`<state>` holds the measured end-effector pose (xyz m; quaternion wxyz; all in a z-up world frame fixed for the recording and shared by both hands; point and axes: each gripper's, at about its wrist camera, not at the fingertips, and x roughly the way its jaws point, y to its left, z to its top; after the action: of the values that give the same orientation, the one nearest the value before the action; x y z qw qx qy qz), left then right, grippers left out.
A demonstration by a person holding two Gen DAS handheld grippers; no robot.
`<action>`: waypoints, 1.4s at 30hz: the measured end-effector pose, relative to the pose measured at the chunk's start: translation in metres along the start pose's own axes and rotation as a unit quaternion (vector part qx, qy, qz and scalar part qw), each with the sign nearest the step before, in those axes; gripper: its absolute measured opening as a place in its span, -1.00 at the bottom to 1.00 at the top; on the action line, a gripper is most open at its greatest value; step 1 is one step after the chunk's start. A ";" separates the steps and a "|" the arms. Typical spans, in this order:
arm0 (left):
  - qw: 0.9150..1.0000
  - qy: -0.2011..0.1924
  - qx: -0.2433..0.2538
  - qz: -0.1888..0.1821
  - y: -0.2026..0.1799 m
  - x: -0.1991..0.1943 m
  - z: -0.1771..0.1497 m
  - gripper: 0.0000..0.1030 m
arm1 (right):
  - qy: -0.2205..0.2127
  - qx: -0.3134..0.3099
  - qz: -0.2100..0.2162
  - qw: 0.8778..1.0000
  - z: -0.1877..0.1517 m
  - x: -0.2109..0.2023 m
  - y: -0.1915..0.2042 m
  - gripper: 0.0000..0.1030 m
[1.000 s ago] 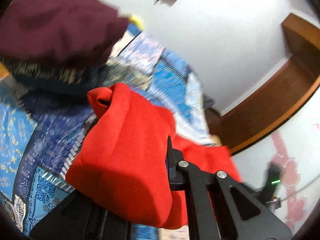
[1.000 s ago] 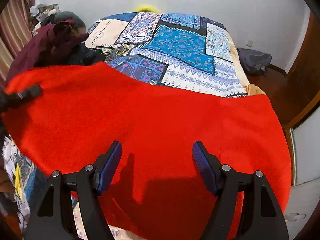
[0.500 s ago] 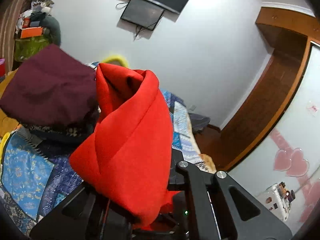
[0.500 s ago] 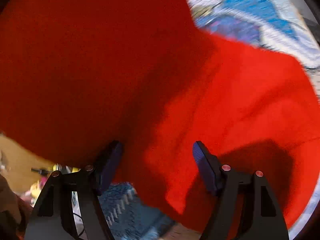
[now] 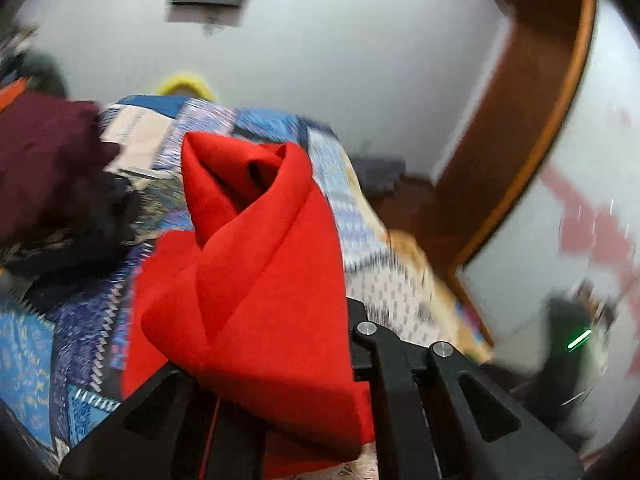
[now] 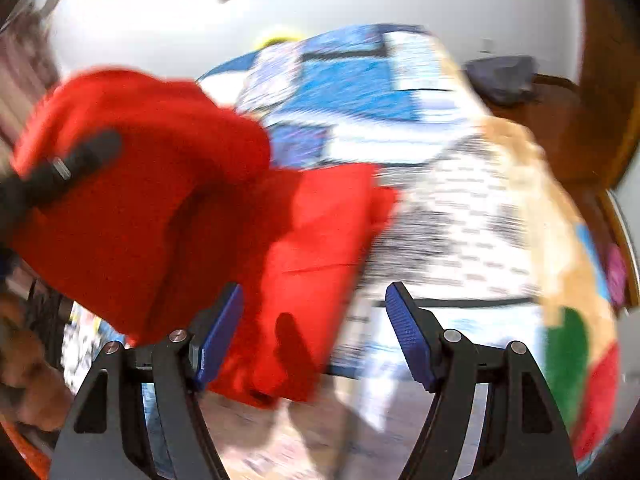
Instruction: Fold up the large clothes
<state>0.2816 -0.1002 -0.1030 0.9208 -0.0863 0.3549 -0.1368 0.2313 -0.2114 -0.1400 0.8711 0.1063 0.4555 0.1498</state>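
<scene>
Red cloth now bunched leftward, bedspread uncovered.

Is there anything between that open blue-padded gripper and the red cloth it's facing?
Nothing visible does. The right gripper stands open just over the red cloth, which droops from the left gripper onto the patterned bedspread.
</scene>
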 end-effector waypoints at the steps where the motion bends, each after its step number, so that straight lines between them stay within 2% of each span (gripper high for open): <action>1: 1.000 0.020 0.017 0.005 -0.010 0.015 -0.007 -0.88 | -0.004 0.011 -0.008 1.000 -0.001 -0.006 -0.010 0.36; 4: 0.993 0.099 0.066 0.005 -0.028 0.060 -0.041 -0.87 | -0.011 0.037 -0.032 0.999 -0.007 -0.021 -0.037 0.36; 7: 0.984 0.158 0.084 -0.003 -0.028 0.080 -0.074 -0.80 | -0.011 0.051 -0.046 0.998 -0.015 -0.029 -0.047 0.36; 9: 0.984 0.151 0.091 -0.005 -0.028 0.075 -0.079 -0.70 | -0.011 0.050 -0.049 0.997 -0.016 -0.029 -0.050 0.36; 11: 0.982 0.160 0.096 -0.019 -0.027 0.069 -0.078 -0.35 | -0.011 0.045 -0.052 0.998 -0.015 -0.029 -0.051 0.36; 14: 0.982 0.157 0.095 -0.040 -0.023 0.049 -0.072 -0.01 | -0.014 0.032 -0.052 0.998 -0.021 -0.038 -0.043 0.35; 16: 0.983 0.139 0.111 -0.041 -0.024 0.032 -0.064 0.03 | -0.021 0.020 -0.044 0.999 -0.018 -0.040 -0.037 0.35; 19: 0.985 0.097 0.141 -0.019 -0.021 0.000 -0.056 0.34 | -0.034 0.003 -0.031 0.999 -0.016 -0.048 -0.022 0.35; 20: 0.987 0.072 0.146 -0.004 -0.015 -0.015 -0.053 0.43 | -0.038 -0.003 -0.025 0.999 -0.014 -0.049 -0.016 0.35; 23: 0.988 0.038 0.144 0.025 0.003 -0.037 -0.044 0.67 | -0.047 -0.025 -0.012 0.999 -0.005 -0.047 0.003 0.35; 26: 0.989 0.029 0.127 0.063 0.034 -0.041 -0.035 0.67 | -0.051 -0.045 0.000 0.998 0.002 -0.039 0.024 0.36; 32: 0.988 0.084 0.081 0.098 0.094 -0.012 -0.044 0.67 | -0.031 -0.079 0.006 0.996 0.005 -0.005 0.059 0.36; 34: 0.986 0.110 0.077 0.102 0.105 0.002 -0.056 0.67 | -0.018 -0.094 -0.007 0.995 0.002 0.008 0.067 0.36; 37: 0.984 0.126 0.075 0.102 0.113 0.016 -0.075 0.68 | 0.000 -0.118 -0.032 0.992 -0.005 0.026 0.072 0.36; 40: 0.985 0.125 0.066 0.097 0.118 0.021 -0.082 0.69 | 0.008 -0.122 -0.070 0.990 -0.010 0.036 0.060 0.36; 42: 0.986 0.123 0.061 0.093 0.120 0.022 -0.084 0.69 | 0.003 -0.093 -0.079 0.993 -0.011 0.032 0.042 0.36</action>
<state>0.2631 0.0012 -0.2088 0.8826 0.0211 0.4626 -0.0816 0.2331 -0.1602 -0.1568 0.8849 -0.0120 0.4493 0.1220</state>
